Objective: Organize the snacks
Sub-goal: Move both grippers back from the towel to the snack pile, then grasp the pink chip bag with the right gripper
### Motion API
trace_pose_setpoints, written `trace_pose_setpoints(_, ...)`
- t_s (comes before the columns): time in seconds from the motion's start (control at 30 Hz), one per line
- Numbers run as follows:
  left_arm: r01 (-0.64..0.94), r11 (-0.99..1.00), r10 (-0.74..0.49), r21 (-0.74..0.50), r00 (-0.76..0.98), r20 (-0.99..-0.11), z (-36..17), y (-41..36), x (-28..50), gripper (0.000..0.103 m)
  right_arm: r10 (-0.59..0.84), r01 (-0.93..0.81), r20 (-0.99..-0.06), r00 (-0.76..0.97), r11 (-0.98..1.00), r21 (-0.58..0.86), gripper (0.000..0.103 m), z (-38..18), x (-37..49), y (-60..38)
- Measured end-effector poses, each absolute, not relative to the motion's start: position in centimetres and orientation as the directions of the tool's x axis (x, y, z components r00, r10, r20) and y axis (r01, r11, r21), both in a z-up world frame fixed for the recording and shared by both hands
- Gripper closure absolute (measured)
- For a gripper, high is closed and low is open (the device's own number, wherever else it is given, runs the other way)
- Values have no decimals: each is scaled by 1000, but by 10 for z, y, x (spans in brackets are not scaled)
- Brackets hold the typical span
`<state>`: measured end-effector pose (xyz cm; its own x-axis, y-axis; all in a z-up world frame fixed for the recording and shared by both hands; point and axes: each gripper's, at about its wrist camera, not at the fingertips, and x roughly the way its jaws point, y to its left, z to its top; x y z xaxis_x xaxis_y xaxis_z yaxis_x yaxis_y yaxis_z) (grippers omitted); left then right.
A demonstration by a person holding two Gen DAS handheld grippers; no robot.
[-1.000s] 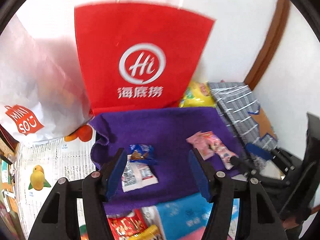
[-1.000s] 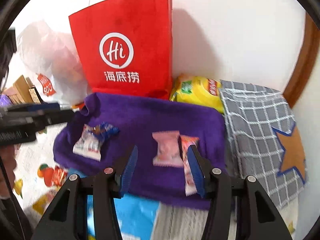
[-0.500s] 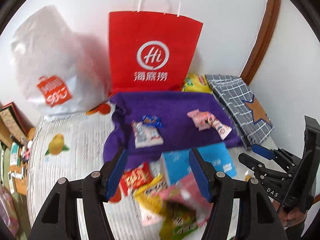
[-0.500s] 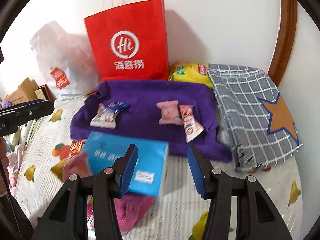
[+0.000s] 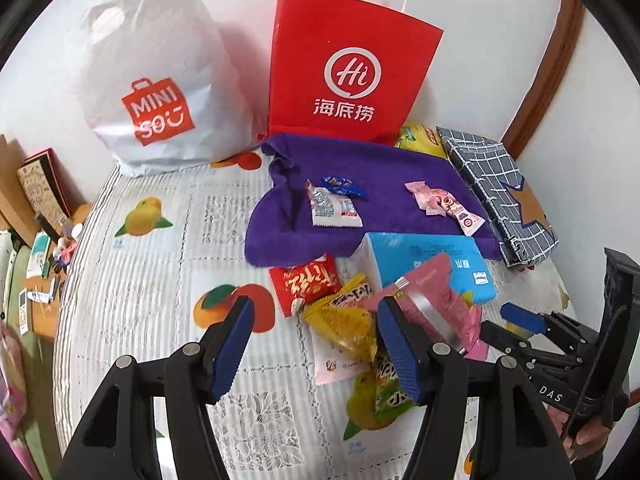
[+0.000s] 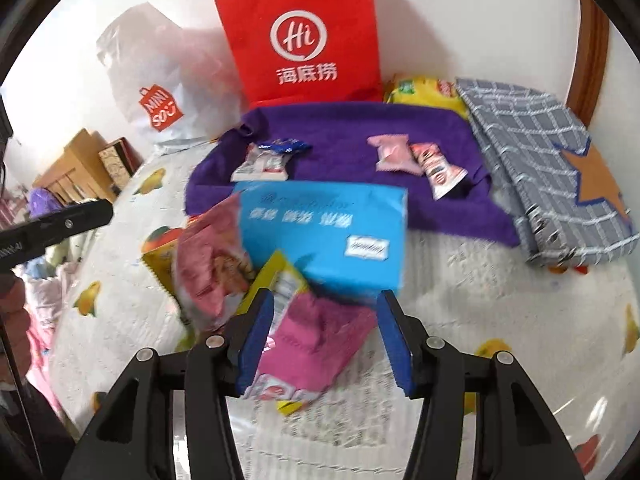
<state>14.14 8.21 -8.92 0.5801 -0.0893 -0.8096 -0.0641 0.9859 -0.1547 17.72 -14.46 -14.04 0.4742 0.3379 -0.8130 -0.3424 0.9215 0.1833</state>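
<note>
A purple cloth (image 5: 372, 176) (image 6: 352, 136) holds a white-and-blue candy pair (image 5: 334, 208) (image 6: 264, 160) and a pink candy pair (image 5: 440, 204) (image 6: 412, 158). In front of it lies a blue tissue pack (image 5: 432, 260) (image 6: 324, 232) beside a loose pile: a red packet (image 5: 306, 280), a yellow packet (image 5: 340, 320), a pink bag (image 5: 432, 300) (image 6: 212, 264) and a magenta packet (image 6: 320, 332). My left gripper (image 5: 316, 340) is open above the yellow packet, holding nothing. My right gripper (image 6: 326, 340) has its jaws opening; the magenta packet lies below the gap, not gripped.
A red paper bag (image 5: 352, 64) and a white plastic bag (image 5: 156, 80) stand against the wall behind the cloth. A grey checked fabric with a star (image 6: 560, 160) and a yellow bag (image 6: 420, 88) lie at the right. Boxes (image 5: 36, 192) sit past the left edge.
Both grippers have pulled back from the purple cloth toward me. The blue pack and the snack pile have come into view beneath them. The candies on the cloth have not moved.
</note>
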Motion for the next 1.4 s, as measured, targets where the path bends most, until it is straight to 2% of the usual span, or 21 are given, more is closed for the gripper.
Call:
trace_pose_setpoints(0.17, -70, 983, -99, -170, 580, -809, -94, 86, 134, 41, 305, -356, -843, 442, 923, 148, 44, -153, 174, -129)
trace_pose_setpoints(0.23, -70, 982, -103, -176, 581, -807, -95, 87, 132, 41, 295, -364, -849, 438, 922, 133, 35, -159, 172, -125)
trace_pose_setpoints(0.33, -72, 981, -105, -180, 583, -806, -97, 89, 129, 41, 291, -365, -849, 442, 922, 126, 28, -163, 171, -124)
trace_pose_setpoints(0.63, -85, 972, -132, -218, 569, -812, -113, 95, 127, 41, 294, -376, -862, 413, 917, 132, 20, -177, 174, -114)
trace_pose_setpoints(0.7, -82, 971, -141, -225, 563, -814, -117, 94, 128, 41, 303, -396, -861, 409, 909, 132, 20, -177, 172, -113)
trace_pose_setpoints(0.77, -73, 970, -151, -230, 559, -815, -121, 92, 128, 41, 324, -416, -857, 401, 898, 145, 24, -178, 169, -114)
trace_pose_setpoints(0.83, -63, 970, -160, -233, 555, -816, -124, 90, 128, 41, 339, -429, -854, 394, 890, 155, 39, -177, 166, -119)
trace_pose_setpoints(0.9, -54, 970, -169, -238, 552, -816, -127, 87, 129, 41, 338, -428, -850, 403, 891, 151, 44, -175, 164, -126)
trace_pose_setpoints(1.13, -14, 973, -187, -232, 547, -816, -130, 73, 141, 41, 262, -374, -848, 460, 924, 83, 46, -167, 162, -162)
trace_pose_setpoints(1.4, -47, 978, -157, -204, 481, -862, -155, 61, 168, 43, 203, -291, -850, 486, 955, 62, 46, -168, 170, -202)
